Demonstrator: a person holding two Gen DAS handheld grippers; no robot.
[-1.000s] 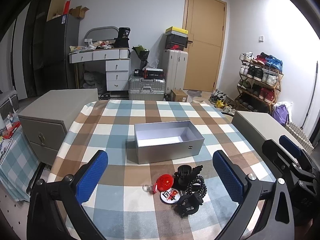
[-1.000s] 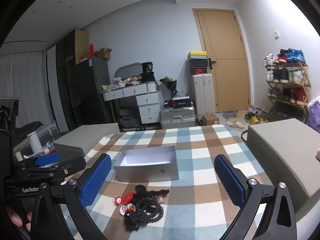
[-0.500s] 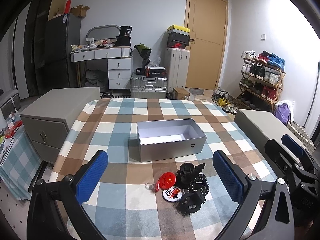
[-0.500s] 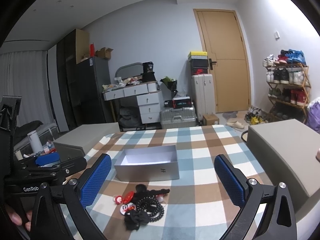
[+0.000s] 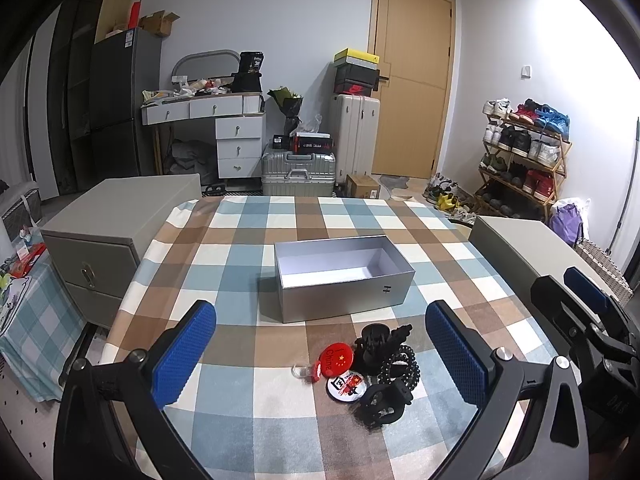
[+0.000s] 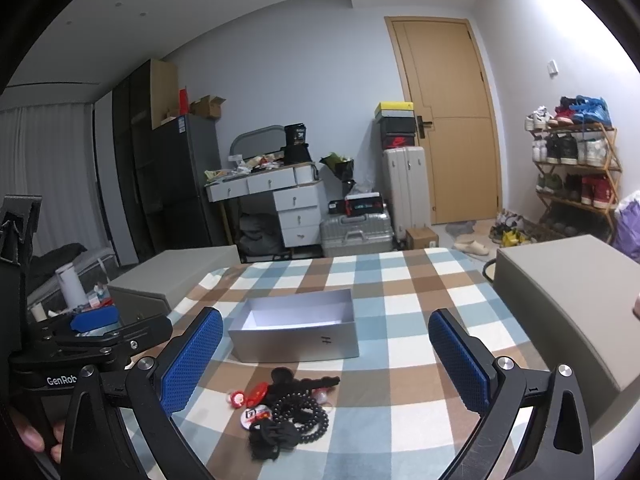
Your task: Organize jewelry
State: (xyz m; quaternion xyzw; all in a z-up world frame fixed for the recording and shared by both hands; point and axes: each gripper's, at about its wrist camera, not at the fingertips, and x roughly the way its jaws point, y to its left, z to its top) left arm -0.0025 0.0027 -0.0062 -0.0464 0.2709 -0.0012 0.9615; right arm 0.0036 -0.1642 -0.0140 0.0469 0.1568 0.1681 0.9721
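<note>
Both tongs spread wide, nothing held. Left gripper (image 5: 320, 356) hovers above the checked tablecloth (image 5: 224, 248); right gripper (image 6: 324, 364) hovers level with it on its right, visible at the left view's right edge.

Jewelry pile (image 5: 370, 372) lies just ahead of both tongs, between the left gripper's fingers but nearer its right pad. Silver box (image 5: 344, 276) sits open and empty just past the pile, straight ahead.

Risks from here:
- Pile is tangled. Black bead bracelet (image 5: 400, 370) touches the black claw clip (image 5: 378, 346) and a second black clip (image 5: 384, 404). Pinching one probably drags the others, which then drop short of the box.
- Red badge (image 5: 336, 358) and white badge (image 5: 347, 385) lie flat on the cloth. Pads likely slide over them or bunch the cloth rather than grip.
- Small clear piece (image 5: 300, 372) beside the red badge is easy to miss or flick away.
- Both tongs converge on one small pile, so the fingers could collide.
- Box looks light; a nudge against its near wall could shove it away.
</note>
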